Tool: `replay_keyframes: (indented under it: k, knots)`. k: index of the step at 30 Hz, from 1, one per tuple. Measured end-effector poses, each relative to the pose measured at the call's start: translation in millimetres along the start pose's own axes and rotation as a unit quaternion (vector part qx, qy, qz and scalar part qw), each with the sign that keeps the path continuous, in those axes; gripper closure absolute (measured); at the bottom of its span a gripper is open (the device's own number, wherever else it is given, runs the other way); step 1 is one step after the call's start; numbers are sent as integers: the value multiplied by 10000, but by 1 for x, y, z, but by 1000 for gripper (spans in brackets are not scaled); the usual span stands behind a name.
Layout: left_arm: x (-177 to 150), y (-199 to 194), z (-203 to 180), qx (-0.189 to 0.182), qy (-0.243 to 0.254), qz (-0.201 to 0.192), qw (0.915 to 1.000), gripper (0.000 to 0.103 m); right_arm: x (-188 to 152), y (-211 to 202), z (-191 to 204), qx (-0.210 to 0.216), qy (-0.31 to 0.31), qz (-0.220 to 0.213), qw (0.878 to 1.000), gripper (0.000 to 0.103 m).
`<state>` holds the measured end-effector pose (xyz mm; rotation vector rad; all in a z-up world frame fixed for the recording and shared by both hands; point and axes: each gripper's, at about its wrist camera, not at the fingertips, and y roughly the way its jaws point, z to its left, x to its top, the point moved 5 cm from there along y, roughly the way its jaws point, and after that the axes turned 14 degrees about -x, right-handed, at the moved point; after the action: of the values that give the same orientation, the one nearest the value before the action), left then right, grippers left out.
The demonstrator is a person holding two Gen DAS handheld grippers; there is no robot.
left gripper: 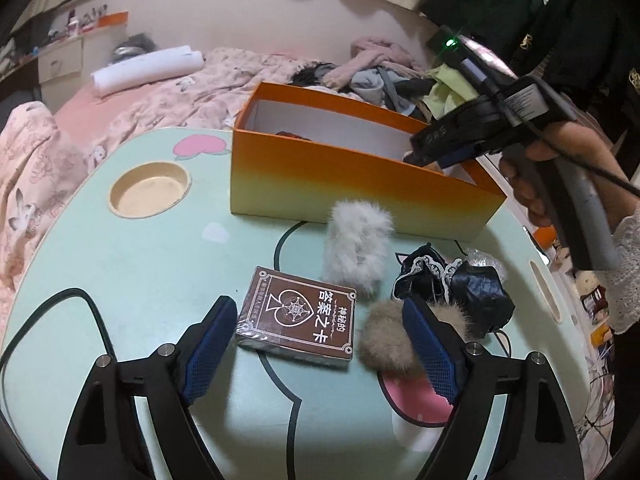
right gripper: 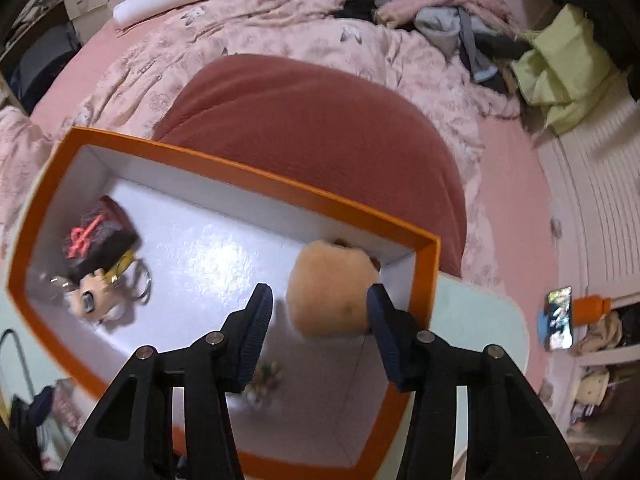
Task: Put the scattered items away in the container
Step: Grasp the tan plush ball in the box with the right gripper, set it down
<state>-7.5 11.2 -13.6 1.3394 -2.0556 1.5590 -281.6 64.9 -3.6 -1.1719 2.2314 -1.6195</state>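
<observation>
Bench [left gripper: 132, 264], mint green, cartoon print, round recessed cup holder [left gripper: 150, 189] far left. On it: orange box [left gripper: 340, 176] far; white fur piece [left gripper: 356, 248]; brown card deck [left gripper: 298, 314] near; beige pom-pom [left gripper: 384, 340]; black lace-trimmed item [left gripper: 472, 288] right.
</observation>
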Motion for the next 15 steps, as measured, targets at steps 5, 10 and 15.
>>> replay_keyframes:
  k: [5,10,15]
  knots:
    - [0,0,1,1,-56,9,10000,18,-2,2,12,-356,-300,-199,9987,71]
    - [2,1,2,14,-97,9,10000,18,-5,-33,-12,202,430,-751,9960,74]
    - [3,0,5,23,-173,-18,9998,18,-42,-101,-27,977,718,-1488,9814,73]
